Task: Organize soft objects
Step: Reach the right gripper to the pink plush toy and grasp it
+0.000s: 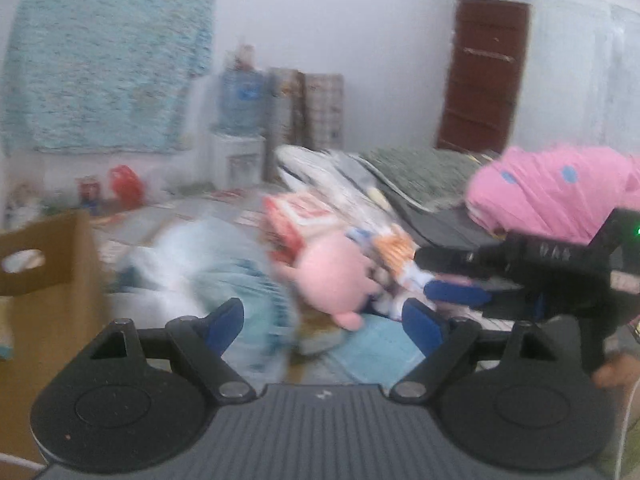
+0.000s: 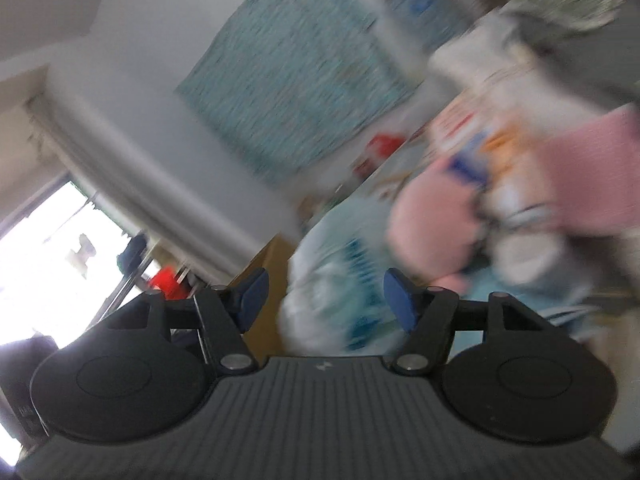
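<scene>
The left wrist view looks level across a messy floor, close to a pink toy (image 1: 334, 276) in the middle. The right wrist view is tipped sideways. Both share the toy (image 2: 434, 224) and the teal mat (image 1: 108, 60) (image 2: 296, 80).

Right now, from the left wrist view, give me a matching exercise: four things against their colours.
Things:
1. plush toy
2. cardboard box
3. door
4. wall hanging

Colours:
A. dark red-brown
B. pale pink
C. tan
D. teal

Pairs: 1-B, 2-C, 3-A, 4-D
</scene>
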`<state>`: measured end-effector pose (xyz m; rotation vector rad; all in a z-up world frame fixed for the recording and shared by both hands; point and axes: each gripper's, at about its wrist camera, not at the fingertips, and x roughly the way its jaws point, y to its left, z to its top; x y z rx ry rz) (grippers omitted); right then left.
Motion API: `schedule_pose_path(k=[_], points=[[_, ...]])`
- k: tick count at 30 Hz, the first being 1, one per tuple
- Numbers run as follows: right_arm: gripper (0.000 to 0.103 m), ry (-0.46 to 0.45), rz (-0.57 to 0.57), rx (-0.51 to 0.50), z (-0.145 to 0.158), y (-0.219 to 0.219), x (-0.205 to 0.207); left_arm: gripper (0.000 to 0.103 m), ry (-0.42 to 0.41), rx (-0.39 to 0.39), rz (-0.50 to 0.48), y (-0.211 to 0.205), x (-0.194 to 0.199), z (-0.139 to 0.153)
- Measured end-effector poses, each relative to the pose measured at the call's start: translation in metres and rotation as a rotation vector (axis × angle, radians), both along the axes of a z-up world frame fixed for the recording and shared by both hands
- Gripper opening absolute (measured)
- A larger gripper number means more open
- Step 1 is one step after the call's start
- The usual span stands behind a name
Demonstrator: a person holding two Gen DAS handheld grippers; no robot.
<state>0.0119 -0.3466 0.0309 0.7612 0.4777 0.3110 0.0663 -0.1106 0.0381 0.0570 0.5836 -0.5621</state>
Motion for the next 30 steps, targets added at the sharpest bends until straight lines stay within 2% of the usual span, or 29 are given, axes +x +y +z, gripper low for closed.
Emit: schedule_pose_path(k=[4,9,11,17,21,24,30], points=[[0.064,0.003,-0.077,0.016,-0.010,-0.027,-0.009,0.086,-0.010,0.024,-0.019,-0.037,0.015,-0.021],[0.062,0.021,-0.087,0.046,-0.025,-0.034,0.005,0.083,-0.035,0.075,-0.005,-0.070,0.043,-0.036],[0.058,0.028,-0.080,0.068,-0.028,-0.032,0.016,0.081,-0.012,0.096,-0.004,-0.080,0.060,-0.043],[0.056,0.048,-0.054,0.099,-0.032,-0.036,0.063,0.079,0.085,0.134,0.007,-0.090,0.092,-0.059],[0.057,0.056,-0.004,0.013,-0.014,-0.028,0.108,0.077,0.157,0.095,0.004,-0.086,0.101,-0.069],[0.057,0.089,0.006,-0.109,-0.005,-0.015,0.141,0.075,0.192,0.080,0.011,-0.086,0.108,-0.076],[0.057,0.175,-0.022,-0.294,-0.015,-0.003,0.183,0.067,0.222,0.076,0.043,-0.089,0.123,-0.085]])
